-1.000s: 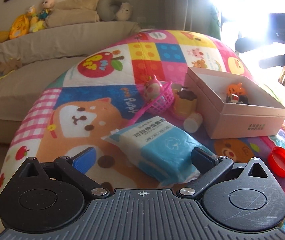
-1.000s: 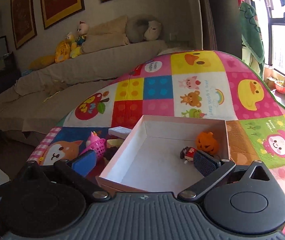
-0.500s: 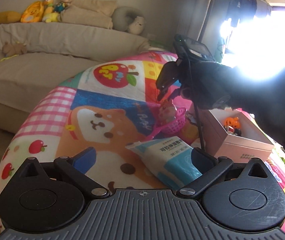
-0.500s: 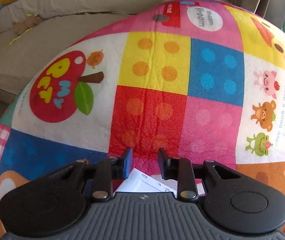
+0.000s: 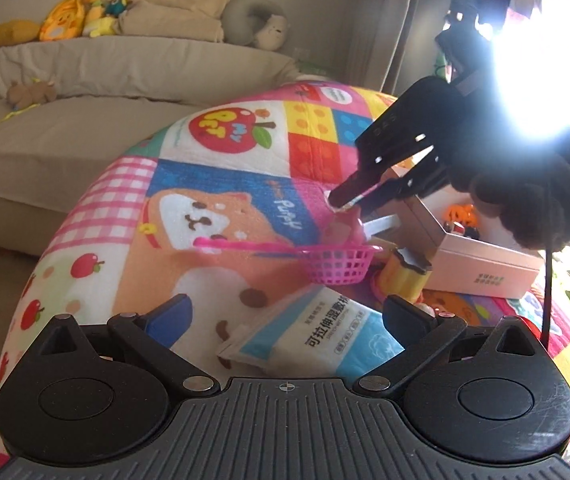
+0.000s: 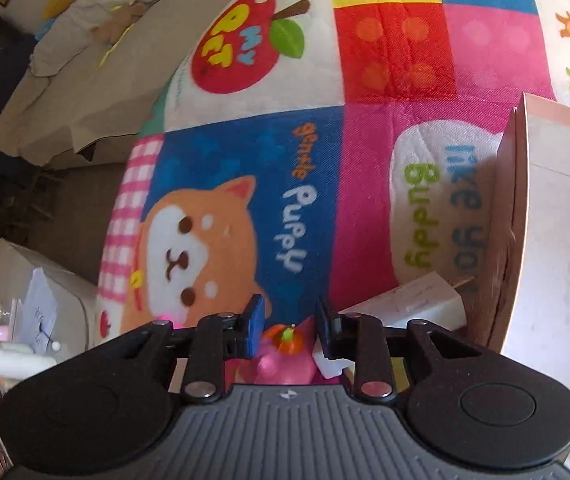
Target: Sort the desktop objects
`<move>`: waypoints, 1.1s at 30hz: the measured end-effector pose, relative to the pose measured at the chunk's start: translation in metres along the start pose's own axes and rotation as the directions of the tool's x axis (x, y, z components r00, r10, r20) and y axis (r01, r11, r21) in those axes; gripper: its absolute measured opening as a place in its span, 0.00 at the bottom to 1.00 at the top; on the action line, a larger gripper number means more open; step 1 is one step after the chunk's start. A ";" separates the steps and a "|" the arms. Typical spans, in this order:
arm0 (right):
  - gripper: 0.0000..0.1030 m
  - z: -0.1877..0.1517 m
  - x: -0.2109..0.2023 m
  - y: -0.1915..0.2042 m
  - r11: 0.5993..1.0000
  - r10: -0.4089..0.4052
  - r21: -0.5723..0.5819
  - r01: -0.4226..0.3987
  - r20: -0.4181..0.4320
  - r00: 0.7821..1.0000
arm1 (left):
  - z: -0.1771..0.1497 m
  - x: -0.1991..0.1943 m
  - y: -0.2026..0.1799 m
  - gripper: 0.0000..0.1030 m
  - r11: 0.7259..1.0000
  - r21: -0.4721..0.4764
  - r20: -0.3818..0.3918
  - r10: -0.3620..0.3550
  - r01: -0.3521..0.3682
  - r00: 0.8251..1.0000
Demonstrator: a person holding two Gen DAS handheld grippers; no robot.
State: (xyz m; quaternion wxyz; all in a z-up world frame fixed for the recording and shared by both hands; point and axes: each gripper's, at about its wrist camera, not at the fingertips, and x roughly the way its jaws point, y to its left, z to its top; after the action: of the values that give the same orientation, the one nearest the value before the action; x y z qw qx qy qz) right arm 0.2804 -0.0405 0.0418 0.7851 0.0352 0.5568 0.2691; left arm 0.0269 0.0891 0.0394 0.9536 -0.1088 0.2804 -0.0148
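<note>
On the colourful play mat, a pink mesh basket (image 5: 339,266) with a long pink handle holds a pink toy figure (image 5: 341,227). My right gripper (image 5: 347,202) reaches down over it, jaws narrowly parted around the toy's top; in the right wrist view the toy (image 6: 285,354) sits between the fingertips of this gripper (image 6: 289,330), and I cannot tell if they press it. My left gripper (image 5: 285,314) is open and empty, above a blue-and-white wet wipes pack (image 5: 325,334). A pale cardboard box (image 5: 481,258) holds an orange pumpkin toy (image 5: 461,214).
A yellow cup-like toy (image 5: 403,280) stands beside the basket. A white flat box (image 6: 409,302) lies against the cardboard box wall (image 6: 513,216). A beige sofa (image 5: 85,92) with plush toys stands beyond the mat. A white container with papers (image 6: 37,312) sits left of the mat.
My right gripper has dropped from above the mat onto the basket, and its jaws now straddle the pink toy. My left gripper has shifted slightly and stays open.
</note>
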 end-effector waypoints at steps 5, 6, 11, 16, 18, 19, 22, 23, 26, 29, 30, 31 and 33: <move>0.58 -0.053 -0.095 0.011 0.954 -0.085 -0.233 0.189 0.396 0.914 | -0.005 -0.001 -0.027 1.00 0.999 0.046 -0.055 -0.025 0.028 0.998; 0.67 -0.063 -0.108 0.005 0.949 -0.088 -0.237 0.206 0.431 0.898 | -0.005 0.000 -0.034 1.00 0.997 0.065 -0.059 -0.026 0.030 0.998; 0.69 -0.106 -0.121 -0.027 0.949 -0.108 -0.225 0.221 0.426 0.898 | -0.011 0.010 -0.068 1.00 0.974 0.222 -0.059 0.052 -0.037 0.997; 0.63 -0.150 -0.079 -0.025 0.953 -0.023 -0.279 0.122 0.332 0.943 | -0.017 0.020 -0.066 1.00 0.938 0.311 -0.067 0.181 -0.152 0.981; 0.63 -0.160 -0.057 -0.014 0.950 -0.011 -0.294 0.109 0.318 0.948 | -0.015 0.018 -0.056 1.00 0.924 0.318 -0.054 0.242 -0.213 0.969; 0.63 -0.164 -0.048 -0.010 0.949 -0.007 -0.299 0.105 0.314 0.950 | -0.013 0.017 -0.050 1.00 0.912 0.323 -0.041 0.282 -0.254 0.959; 0.63 -0.170 -0.025 0.004 0.939 -0.027 -0.315 0.139 0.334 0.942 | -0.005 0.012 -0.033 1.00 0.887 0.302 -0.020 0.372 -0.349 0.928; 0.62 -0.170 -0.021 0.007 0.936 -0.039 -0.316 0.153 0.341 0.939 | -0.002 0.008 -0.028 1.00 0.891 0.282 -0.019 0.376 -0.356 0.926; 0.46 -0.173 -0.013 0.007 0.938 -0.060 -0.304 0.167 0.334 0.941 | 0.008 -0.004 -0.022 1.00 0.925 0.215 -0.007 0.322 -0.313 0.947; 0.46 -0.182 -0.023 -0.004 0.947 -0.057 -0.278 0.159 0.344 0.937 | 0.015 -0.008 -0.033 1.00 0.963 0.171 0.003 0.209 -0.206 0.978; 0.46 -0.187 -0.028 -0.009 0.950 -0.057 -0.268 0.157 0.348 0.936 | 0.016 -0.006 -0.040 1.00 0.971 0.169 0.011 0.169 -0.169 0.986; 0.46 -0.193 -0.034 -0.015 0.954 -0.054 -0.260 0.152 0.350 0.935 | 0.016 -0.003 -0.049 1.00 0.976 0.178 0.022 0.127 -0.128 0.992; 0.46 -0.208 -0.047 -0.025 0.957 -0.056 -0.247 0.154 0.362 0.930 | 0.015 0.008 -0.067 1.00 0.974 0.215 0.036 0.061 -0.067 0.997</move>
State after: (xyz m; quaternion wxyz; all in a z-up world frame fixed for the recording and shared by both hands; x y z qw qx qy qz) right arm 0.0938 -0.1343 -0.0057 0.8825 -0.0552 0.3668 0.2892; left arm 0.0438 0.0260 0.0623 0.9637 0.0045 0.2668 -0.0128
